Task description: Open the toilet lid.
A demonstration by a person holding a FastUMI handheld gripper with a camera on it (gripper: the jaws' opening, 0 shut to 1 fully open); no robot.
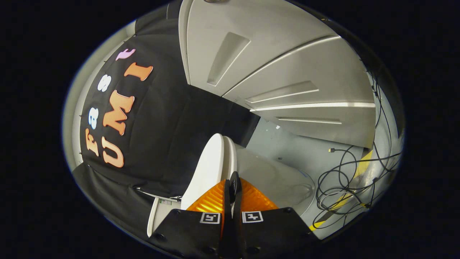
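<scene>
1. We have the tool [231, 187] with its orange fingers [212, 201] pressed together, narrow, no gap to speak of and nothing visibly clamped between them.
2. The lid [208, 169] is just ahead of the fingertips, a white slab seen edge-on and tilted up, with the seat [230, 154] right behind it; whether the tips touch the lid's edge we cannot tell.
3. To do this well, we judge the closed tips should act as a pusher: stay under or against the lid's rim, follow its arc about the hinge, and go slow near upright so it does not slam back.
4. Watch the cables [341, 180] lying on the floor [287, 144] beside the bowl.
5. Writing: we see no brand or label on the toilet; each finger base carries a square black-and-white marker [210, 217], not text.
</scene>
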